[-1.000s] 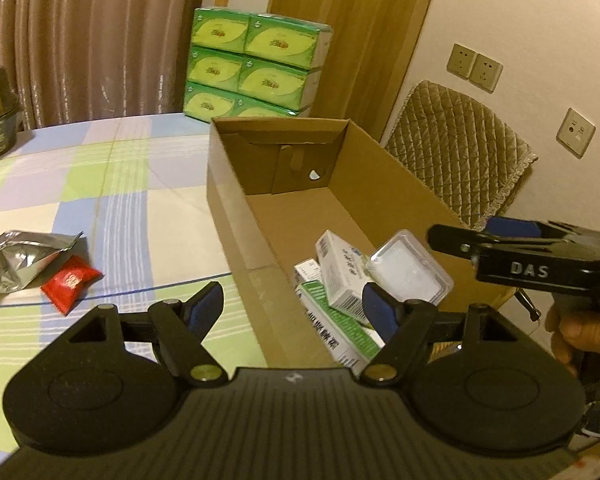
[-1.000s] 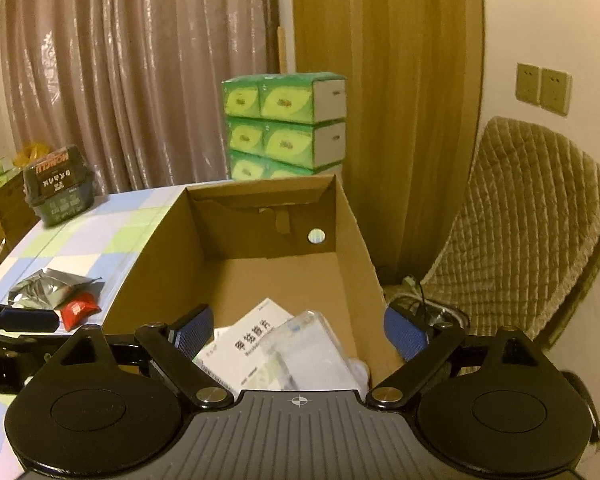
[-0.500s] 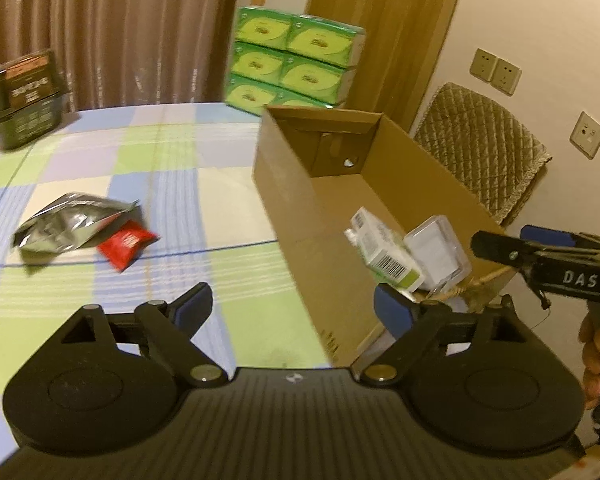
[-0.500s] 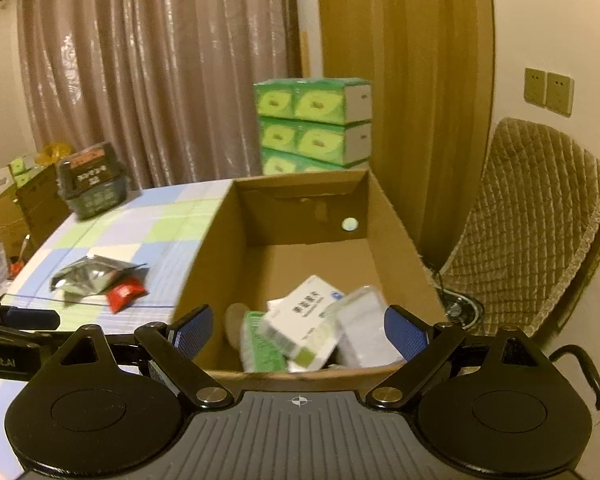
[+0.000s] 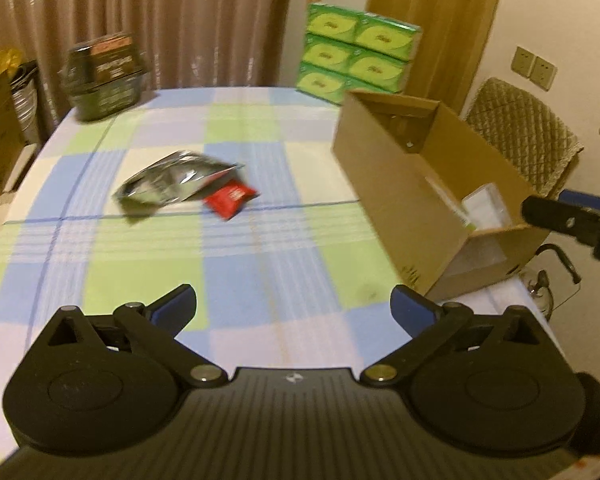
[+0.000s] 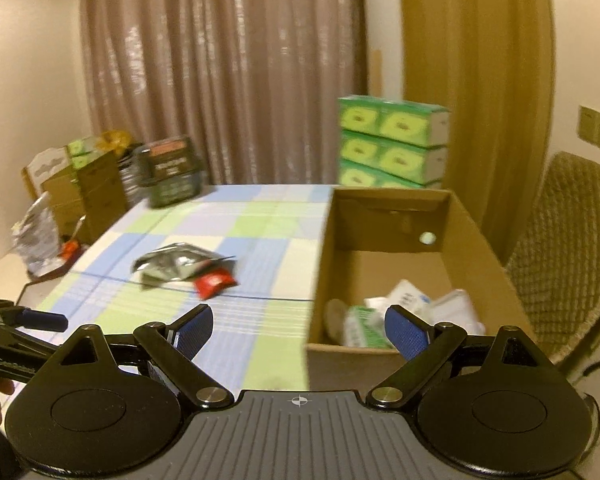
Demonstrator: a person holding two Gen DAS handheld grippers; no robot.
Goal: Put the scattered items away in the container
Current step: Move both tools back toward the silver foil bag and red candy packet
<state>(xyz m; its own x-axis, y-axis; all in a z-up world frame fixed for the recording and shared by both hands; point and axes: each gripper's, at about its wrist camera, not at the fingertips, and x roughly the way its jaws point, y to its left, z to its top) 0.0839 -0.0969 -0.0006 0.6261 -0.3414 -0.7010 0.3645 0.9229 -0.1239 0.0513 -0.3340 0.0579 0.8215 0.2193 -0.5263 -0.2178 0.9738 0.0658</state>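
A brown cardboard box (image 5: 383, 178) (image 6: 319, 280) stands at the table's right edge with several small white and green packs (image 6: 383, 316) inside. A silver foil pouch (image 5: 168, 186) (image 6: 176, 266) and a red sachet (image 5: 230, 198) (image 6: 214, 282) lie together on the checked cloth, left of the box. My left gripper (image 5: 294, 308) hovers over the near cloth, well short of both; its jaws are opening with nothing between them. My right gripper (image 6: 300, 330) stands open and empty before the box's near left corner.
The checked tablecloth (image 5: 260, 272) covers a round table. A dark basket (image 5: 104, 76) sits at its far left. Green tissue boxes (image 5: 355, 54) are stacked behind the box, a quilted chair (image 5: 527, 136) stands to the right, and cartons (image 6: 88, 188) are piled off the table's left.
Both grippers have pulled back from over the box toward the table's near side. The left jaws have spread wider. The pouch and sachet now sit near the middle of both views.
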